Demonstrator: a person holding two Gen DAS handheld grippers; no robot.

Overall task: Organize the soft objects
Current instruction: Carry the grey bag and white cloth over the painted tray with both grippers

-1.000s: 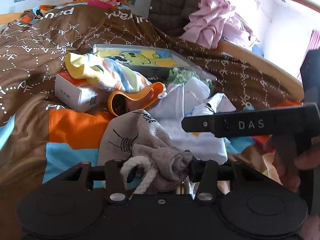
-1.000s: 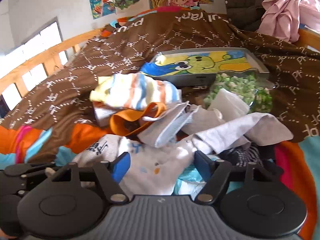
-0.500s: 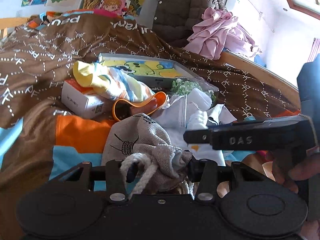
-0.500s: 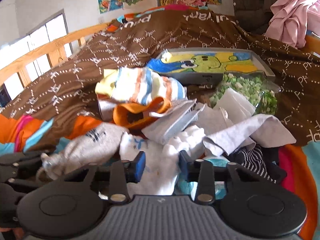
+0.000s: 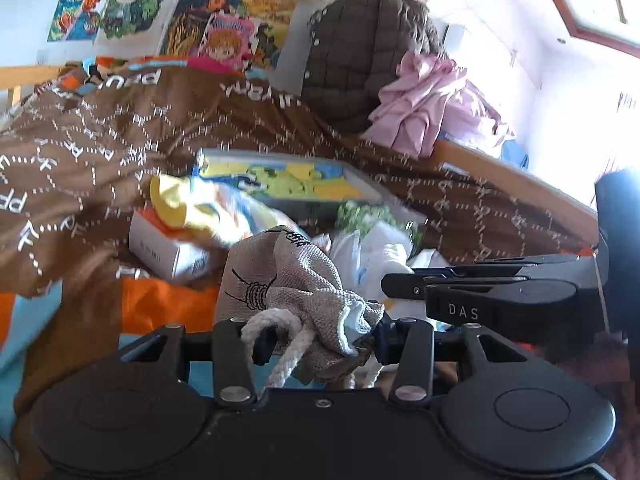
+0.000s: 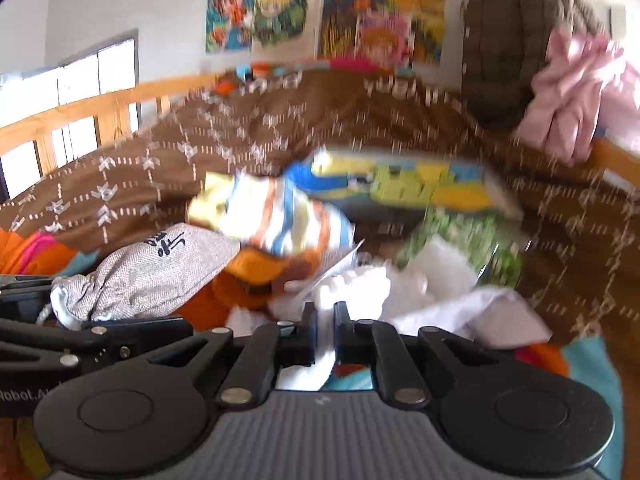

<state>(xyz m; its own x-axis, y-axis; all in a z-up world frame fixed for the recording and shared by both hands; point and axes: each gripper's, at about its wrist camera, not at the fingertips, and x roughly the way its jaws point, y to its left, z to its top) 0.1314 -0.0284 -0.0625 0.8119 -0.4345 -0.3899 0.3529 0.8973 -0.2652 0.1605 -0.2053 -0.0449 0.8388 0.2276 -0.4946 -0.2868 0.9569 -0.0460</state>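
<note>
Both grippers have risen from the bed: the right gripper [image 6: 325,330], its jaws now drawn nearly together, pinches a white cloth [image 6: 352,292], while the left gripper [image 5: 318,338] stays clamped on the grey drawstring pouch's [image 5: 280,276] neck. The two tools ride close; a tangled cloth could drag neighbouring items off the heap.
</note>
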